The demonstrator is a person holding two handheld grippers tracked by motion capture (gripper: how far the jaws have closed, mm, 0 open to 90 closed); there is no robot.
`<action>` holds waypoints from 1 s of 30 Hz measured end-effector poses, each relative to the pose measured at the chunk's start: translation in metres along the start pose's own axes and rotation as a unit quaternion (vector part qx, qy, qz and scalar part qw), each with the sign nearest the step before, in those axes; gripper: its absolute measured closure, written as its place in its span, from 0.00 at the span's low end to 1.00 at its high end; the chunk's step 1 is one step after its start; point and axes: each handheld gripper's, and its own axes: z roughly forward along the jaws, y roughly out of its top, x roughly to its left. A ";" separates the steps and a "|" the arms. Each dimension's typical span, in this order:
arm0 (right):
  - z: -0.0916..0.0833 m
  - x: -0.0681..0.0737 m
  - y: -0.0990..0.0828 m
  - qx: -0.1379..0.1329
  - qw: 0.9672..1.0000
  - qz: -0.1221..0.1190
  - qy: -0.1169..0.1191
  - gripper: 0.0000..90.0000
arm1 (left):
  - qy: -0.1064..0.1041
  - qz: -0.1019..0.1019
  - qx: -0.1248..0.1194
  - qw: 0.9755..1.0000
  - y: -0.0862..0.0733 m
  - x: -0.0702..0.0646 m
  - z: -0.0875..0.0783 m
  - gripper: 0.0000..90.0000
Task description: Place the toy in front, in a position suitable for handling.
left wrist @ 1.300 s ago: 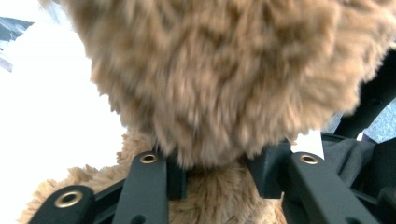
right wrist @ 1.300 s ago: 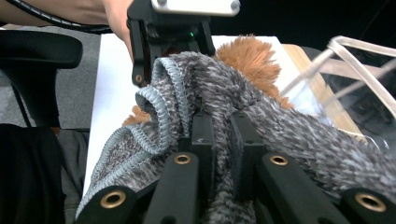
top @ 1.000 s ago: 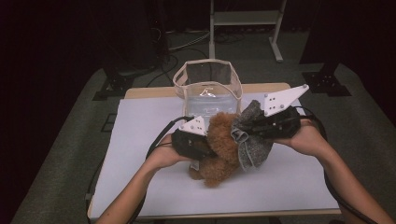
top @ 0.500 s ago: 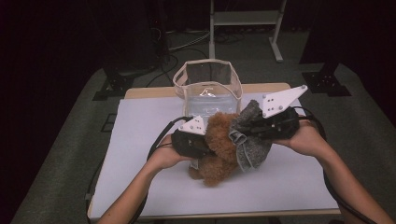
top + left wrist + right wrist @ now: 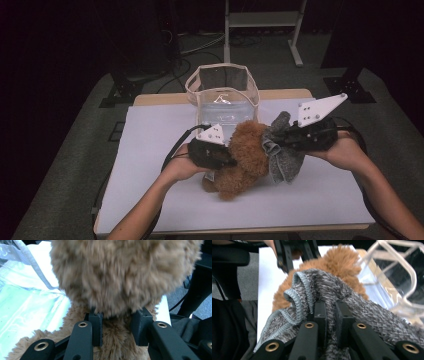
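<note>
- The left gripper [image 5: 117, 325] has just been closing its 2 jaws, which now press the neck of the brown teddy bear [image 5: 245, 160], below its head
- The bear sits mid-table [image 5: 150, 150], just near of the clear bag [image 5: 222, 95]
- The right gripper [image 5: 331, 312] pinches the grey knitted cloth [image 5: 324, 287] tight, touching the bear's right side

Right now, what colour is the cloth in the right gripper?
The cloth is mottled grey knit with a pale blue-grey stitched edge; clearest in the right gripper view.

One teddy bear [image 5: 245, 160], one grey cloth [image 5: 282, 150], one clear bag [image 5: 222, 92], two grippers.
</note>
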 end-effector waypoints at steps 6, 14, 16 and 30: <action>0.010 0.004 0.017 -0.015 1.000 -0.018 0.015 0.90 | 0.001 -0.009 -0.005 1.000 -0.006 0.003 -0.006 0.74; -0.001 -0.005 -0.015 0.005 1.000 0.019 0.004 0.90 | -0.002 -0.013 -0.013 1.000 -0.008 0.003 -0.006 0.75; -0.004 -0.005 -0.021 0.013 1.000 0.025 0.000 0.90 | -0.004 -0.013 -0.012 1.000 -0.008 0.003 -0.005 0.76; 0.011 -0.005 -0.002 -0.014 1.000 0.012 0.013 0.90 | -0.011 -0.014 -0.003 1.000 -0.009 0.002 -0.005 0.48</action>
